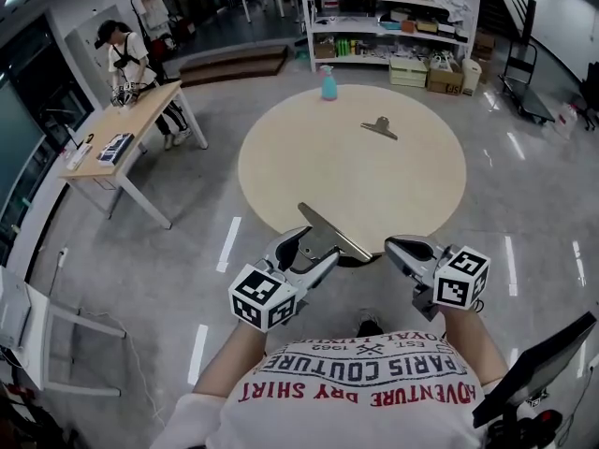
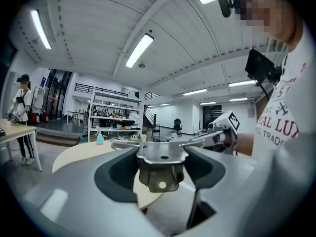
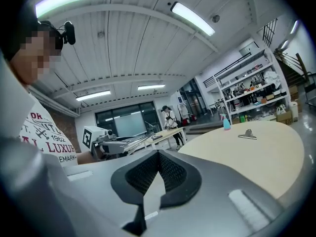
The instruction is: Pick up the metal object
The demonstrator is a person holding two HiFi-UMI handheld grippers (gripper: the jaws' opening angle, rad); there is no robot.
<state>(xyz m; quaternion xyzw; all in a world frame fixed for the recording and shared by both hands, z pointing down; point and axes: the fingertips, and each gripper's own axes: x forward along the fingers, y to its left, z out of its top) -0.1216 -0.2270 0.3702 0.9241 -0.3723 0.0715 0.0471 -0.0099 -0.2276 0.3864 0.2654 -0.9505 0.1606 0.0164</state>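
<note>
1. Clearly, the left gripper (image 1: 309,251) is clamped on a big metal clip (image 1: 333,233), held over the near edge of the round table (image 1: 281,176).
2. Just beside it, the right gripper (image 1: 404,249) is closed on nothing.
3. 1 second clip (image 1: 379,127) and 1 blue spray bottle (image 1: 328,83) sit on the far side of the table.
4. A person (image 1: 126,59) stands at a desk (image 1: 140,120) far left.

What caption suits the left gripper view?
Left gripper shut on a shiny silver metal clip by the round beige table.
</note>
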